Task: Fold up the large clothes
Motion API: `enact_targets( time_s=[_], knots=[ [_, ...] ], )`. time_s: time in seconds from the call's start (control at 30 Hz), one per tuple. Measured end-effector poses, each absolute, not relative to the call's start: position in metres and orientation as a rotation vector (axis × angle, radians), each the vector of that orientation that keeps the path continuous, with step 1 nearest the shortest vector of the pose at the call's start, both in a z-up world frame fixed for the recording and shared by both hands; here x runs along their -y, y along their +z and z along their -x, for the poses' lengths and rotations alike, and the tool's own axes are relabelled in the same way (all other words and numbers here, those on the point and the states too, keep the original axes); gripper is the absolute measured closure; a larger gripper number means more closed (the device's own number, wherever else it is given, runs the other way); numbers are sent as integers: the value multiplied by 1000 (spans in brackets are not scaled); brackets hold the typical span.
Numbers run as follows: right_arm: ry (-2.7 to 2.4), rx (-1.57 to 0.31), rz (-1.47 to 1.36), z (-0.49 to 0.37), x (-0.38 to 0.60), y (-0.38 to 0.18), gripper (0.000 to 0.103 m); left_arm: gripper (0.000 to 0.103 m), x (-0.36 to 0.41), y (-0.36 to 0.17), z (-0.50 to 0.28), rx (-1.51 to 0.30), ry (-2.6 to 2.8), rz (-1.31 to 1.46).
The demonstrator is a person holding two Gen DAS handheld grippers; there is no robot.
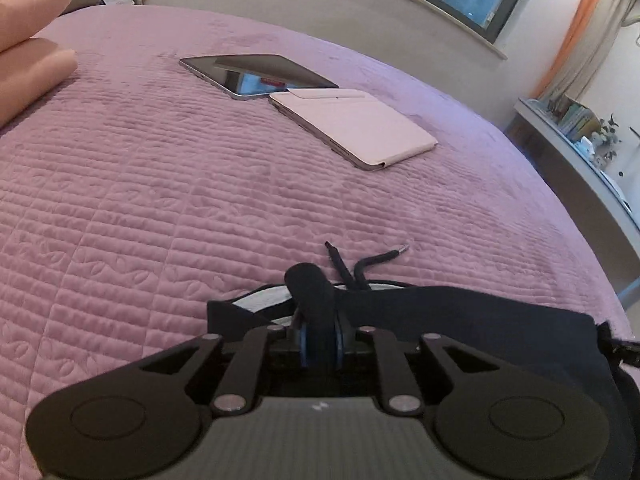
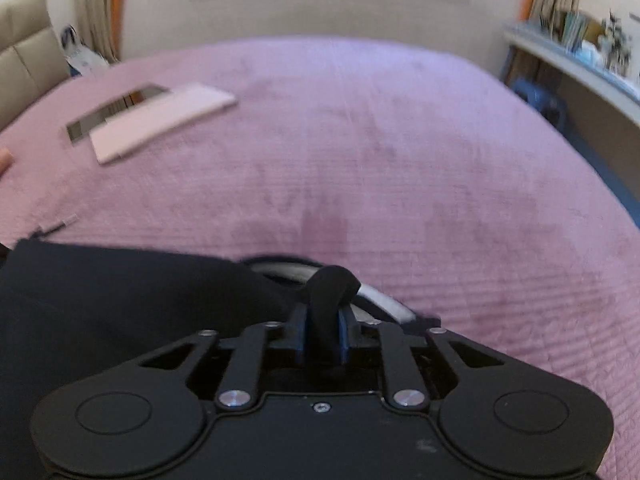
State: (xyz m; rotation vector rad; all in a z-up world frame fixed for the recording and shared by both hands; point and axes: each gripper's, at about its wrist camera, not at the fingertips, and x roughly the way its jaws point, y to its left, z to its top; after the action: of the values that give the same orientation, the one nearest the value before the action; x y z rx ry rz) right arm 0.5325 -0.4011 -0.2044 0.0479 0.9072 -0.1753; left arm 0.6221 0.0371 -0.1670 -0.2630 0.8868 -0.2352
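Right, both grippers are clamped on one black garment (image 1: 480, 320) lying at the near edge of a bed, on a pink quilt (image 1: 160, 200) — plush, stitched in fine ribs with leaf shapes. The left gripper (image 1: 318, 340) pinches a rolled bunch of the soft matte cloth between its blue pads, and the fold bulges up above the fingertips. The right gripper (image 2: 326, 336) does the same at the other end, its jaws closed on a thick hump of fabric. A white inner band shows in an arc by each pinch, and two black drawcords (image 1: 360, 262) with metal tips trail onto the quilt. Farther off, a glossy dark tablet (image 1: 256, 72) leans over a flat, pale pink case (image 1: 356, 128) with rounded corners. At the left edge, peach rolled bedding (image 1: 28, 60) is cut off. The right view is smeared with blur, so the quilt's ribs fade there — and most of the garment is hidden under both gripper bodies.
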Motion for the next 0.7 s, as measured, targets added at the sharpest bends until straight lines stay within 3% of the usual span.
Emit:
enact_targets(
  time_s=[0.07,0.27,0.3,0.43,0.6,0.7],
  knots=[
    [-195,-916,-34,-530,403,-201,47,82,-42,-162,-621,-894,-218,254],
    [-254,-848,-60,-477,399,-140,47,84,-54,-106,-581,-799,-148,195],
    [-251,-838,-56,-462,392,-128,50,84,-55,-95,-570,-786,-162,218],
    [-196,-859,-52,-414,356,-110,88,84,-45,-76,-526,-797,-232,323],
    [-159,-962,-67,-407,325,-156,89,84,-9,-106,-475,-903,-258,312],
    [-238,-1048,26,-399,320,-199,97,80,-10,-146,-453,-960,-189,311]
  ],
)
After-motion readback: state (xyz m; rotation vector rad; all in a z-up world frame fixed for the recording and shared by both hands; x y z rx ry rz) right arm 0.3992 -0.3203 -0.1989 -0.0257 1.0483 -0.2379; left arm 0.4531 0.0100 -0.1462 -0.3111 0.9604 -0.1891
